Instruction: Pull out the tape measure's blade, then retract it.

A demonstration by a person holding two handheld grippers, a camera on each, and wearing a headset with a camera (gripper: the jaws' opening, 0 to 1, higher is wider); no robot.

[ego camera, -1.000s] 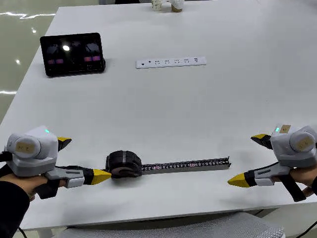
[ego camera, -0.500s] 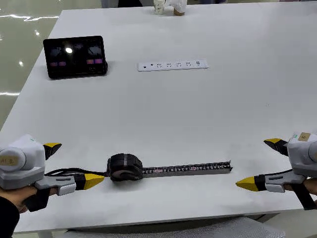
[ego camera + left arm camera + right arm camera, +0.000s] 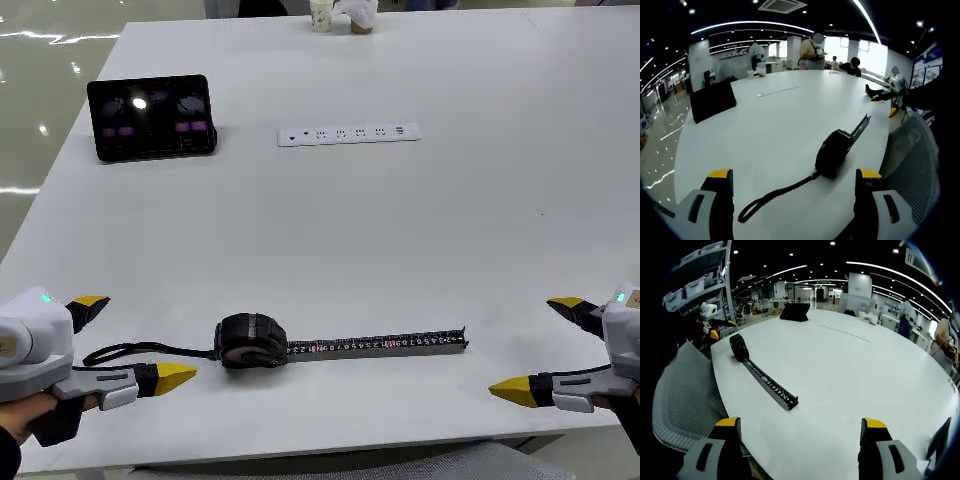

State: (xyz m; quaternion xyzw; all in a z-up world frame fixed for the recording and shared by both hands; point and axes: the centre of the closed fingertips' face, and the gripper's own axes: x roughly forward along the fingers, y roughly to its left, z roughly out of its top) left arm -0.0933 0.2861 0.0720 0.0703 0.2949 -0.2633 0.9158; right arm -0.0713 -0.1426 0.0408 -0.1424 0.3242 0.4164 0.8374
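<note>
I see the black round tape measure (image 3: 250, 341) on the white tabletop (image 3: 400, 230), its dark blade (image 3: 385, 344) out. Left gripper (image 3: 135, 338) & right gripper (image 3: 532, 345) sit clear of it, jaws wide apart w/ nothing held.

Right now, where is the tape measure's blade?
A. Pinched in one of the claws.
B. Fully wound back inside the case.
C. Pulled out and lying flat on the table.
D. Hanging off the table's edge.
C: the blade stretches out from the tape measure flat along the white table, while the left claw and right claw are both open and apart from it.
</note>
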